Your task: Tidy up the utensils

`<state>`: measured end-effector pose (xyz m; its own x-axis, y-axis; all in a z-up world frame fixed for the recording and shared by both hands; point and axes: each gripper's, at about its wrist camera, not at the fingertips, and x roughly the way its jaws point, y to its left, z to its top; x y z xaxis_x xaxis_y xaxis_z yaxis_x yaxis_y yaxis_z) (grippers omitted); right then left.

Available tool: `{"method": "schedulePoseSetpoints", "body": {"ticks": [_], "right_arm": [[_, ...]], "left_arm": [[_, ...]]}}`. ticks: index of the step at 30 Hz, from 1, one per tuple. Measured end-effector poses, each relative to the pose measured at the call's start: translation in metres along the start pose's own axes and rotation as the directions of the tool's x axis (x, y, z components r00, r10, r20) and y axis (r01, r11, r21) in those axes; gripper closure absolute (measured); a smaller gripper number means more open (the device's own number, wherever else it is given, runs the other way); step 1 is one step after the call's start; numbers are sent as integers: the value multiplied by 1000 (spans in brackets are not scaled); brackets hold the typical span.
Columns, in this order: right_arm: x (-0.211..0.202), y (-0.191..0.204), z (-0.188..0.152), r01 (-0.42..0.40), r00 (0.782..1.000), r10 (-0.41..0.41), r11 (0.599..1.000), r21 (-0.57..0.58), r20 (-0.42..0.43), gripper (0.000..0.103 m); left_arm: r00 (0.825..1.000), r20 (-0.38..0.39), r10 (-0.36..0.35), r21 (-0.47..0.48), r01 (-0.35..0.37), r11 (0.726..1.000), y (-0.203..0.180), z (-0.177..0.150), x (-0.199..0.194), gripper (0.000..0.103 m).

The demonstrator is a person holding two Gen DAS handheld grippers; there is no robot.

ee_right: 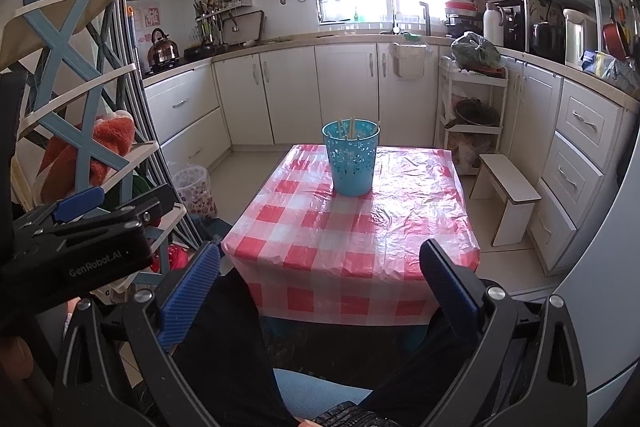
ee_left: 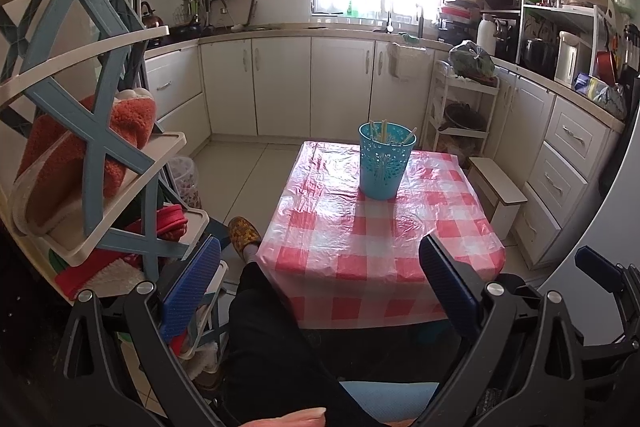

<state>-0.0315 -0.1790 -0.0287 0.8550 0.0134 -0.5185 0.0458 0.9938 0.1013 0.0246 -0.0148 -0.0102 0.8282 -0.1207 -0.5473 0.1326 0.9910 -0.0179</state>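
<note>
Hovering low before the table (ee_right: 420, 227) | left gripper (ee_left: 320, 281) spread, empty | right gripper (ee_right: 320, 281) spread, empty | chopsticks (ee_right: 351, 128) upright in blue cup (ee_right: 351, 163)

Both grippers have black frames with silver screws and ribbed blue finger pads (ee_left: 188, 291); the left gripper (ee_right: 76, 251) reads "GenRobot.AI"; the person wears dark trousers (ee_left: 272, 343), a patterned slipper (ee_left: 244, 233)

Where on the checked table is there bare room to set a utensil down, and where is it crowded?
Free: the whole near stretch of the checked table, between the blue cup and the front edge, plus strips either side of the cup. Crowded: only the far end, where the cup holds chopsticks.
</note>
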Motion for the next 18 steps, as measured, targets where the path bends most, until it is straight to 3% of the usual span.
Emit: {"method": "schedulePoseSetpoints", "body": {"ticks": [18], "right_arm": [[38, -6, 8, 34, 995, -33, 999, 2, -89, 7]], "left_arm": [[996, -84, -31, -8, 30, 1000, 1, 4, 49, 8]]}}
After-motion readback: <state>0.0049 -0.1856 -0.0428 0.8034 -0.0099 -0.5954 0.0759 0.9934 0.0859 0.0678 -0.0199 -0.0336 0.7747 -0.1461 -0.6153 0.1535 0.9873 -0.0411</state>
